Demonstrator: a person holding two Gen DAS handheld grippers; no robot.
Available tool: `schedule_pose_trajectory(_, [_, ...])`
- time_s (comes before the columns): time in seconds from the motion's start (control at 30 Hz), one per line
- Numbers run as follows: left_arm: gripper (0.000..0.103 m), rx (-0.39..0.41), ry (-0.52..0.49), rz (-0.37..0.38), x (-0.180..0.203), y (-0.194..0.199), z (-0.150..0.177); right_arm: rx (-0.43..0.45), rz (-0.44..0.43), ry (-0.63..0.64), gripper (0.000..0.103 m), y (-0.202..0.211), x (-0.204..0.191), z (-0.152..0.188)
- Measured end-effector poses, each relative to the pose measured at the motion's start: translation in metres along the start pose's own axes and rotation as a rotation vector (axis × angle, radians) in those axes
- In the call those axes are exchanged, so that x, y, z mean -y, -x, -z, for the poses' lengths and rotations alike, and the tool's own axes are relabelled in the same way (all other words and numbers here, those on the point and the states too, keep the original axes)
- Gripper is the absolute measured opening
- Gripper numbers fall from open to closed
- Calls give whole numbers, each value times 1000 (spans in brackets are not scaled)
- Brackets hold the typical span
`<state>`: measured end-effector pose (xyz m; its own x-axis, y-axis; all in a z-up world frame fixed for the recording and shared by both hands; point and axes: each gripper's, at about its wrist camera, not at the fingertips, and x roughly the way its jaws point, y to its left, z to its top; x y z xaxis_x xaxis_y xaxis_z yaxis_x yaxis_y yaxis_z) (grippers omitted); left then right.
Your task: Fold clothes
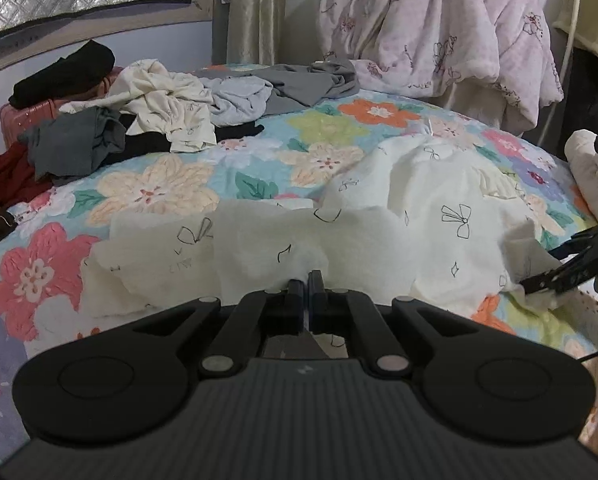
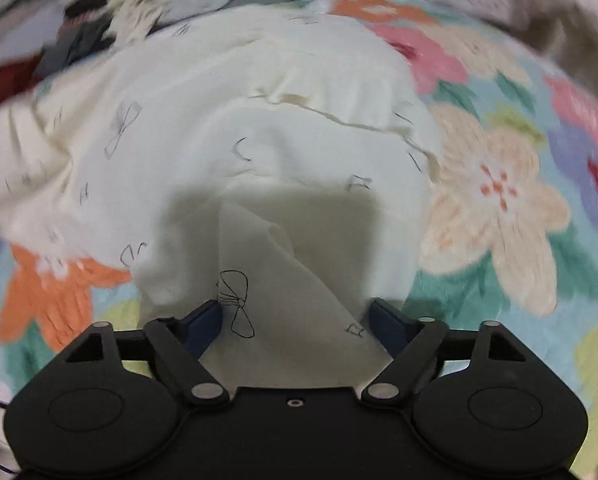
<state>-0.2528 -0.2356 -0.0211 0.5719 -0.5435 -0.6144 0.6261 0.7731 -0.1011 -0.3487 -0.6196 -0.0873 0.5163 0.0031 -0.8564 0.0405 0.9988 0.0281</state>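
- Left gripper (image 1: 307, 280): jaws pinched together on a near edge of the cream garment (image 1: 399, 208), fabric bunched at the tips.
- Right gripper (image 2: 297, 312): jaws spread wide; a loose fold of the same garment lies between them, pads not pressing on it.
- In the left wrist view the right gripper shows at the garment's right corner.
- Cream garment with a black bow print lies spread on the floral bedspread (image 1: 171, 184), long axis running left to right, near edge rumpled; which end is which I cannot tell.
- Far left: pile of unfolded clothes (image 1: 147, 116), cream, grey, black and dark red, well apart from the garment.
- Far right: pink printed quilt (image 1: 439, 32) heaped at the bed's far edge.
- Right wrist view is motion-blurred.
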Motion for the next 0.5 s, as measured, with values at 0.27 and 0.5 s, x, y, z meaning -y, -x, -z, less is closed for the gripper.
schedule_pose_trajectory(0.27, [3, -3, -43, 1, 7, 7, -1, 161, 233, 162, 4, 51, -33, -6])
schedule_pose_trajectory(0.5, [3, -62, -5, 81, 20, 25, -15, 221, 499, 223, 4, 95, -25, 1])
